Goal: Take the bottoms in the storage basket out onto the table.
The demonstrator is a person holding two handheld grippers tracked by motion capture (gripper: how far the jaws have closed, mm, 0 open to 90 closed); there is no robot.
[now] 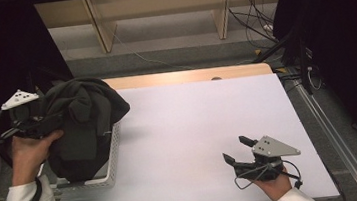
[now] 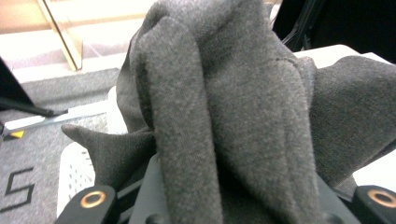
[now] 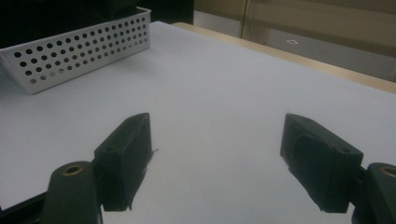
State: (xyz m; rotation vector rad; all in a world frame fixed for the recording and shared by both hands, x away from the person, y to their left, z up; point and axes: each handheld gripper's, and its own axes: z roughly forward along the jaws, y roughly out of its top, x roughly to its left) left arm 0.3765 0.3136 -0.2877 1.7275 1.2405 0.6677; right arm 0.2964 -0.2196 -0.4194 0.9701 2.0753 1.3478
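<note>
A dark grey fleece garment [image 1: 86, 123] hangs bunched over a white perforated basket [image 1: 113, 155] at the table's left edge. My left gripper [image 1: 54, 124], held in a hand at the far left, is shut on a thick fold of it, and its fingertips are buried in the cloth. In the left gripper view the garment [image 2: 224, 116] rises between the two jaws and hides most of what lies beyond. My right gripper [image 1: 237, 149] rests low over the white table [image 1: 194, 124] at the front right. It is open [image 3: 215, 154] with nothing between its fingers.
The basket's perforated wall [image 3: 79, 51] lies far off to the left in the right gripper view. A wooden strip [image 1: 189, 75] edges the table's far side, with shelf legs and cables on the floor beyond. A metal rail [image 1: 336, 139] runs along the right side.
</note>
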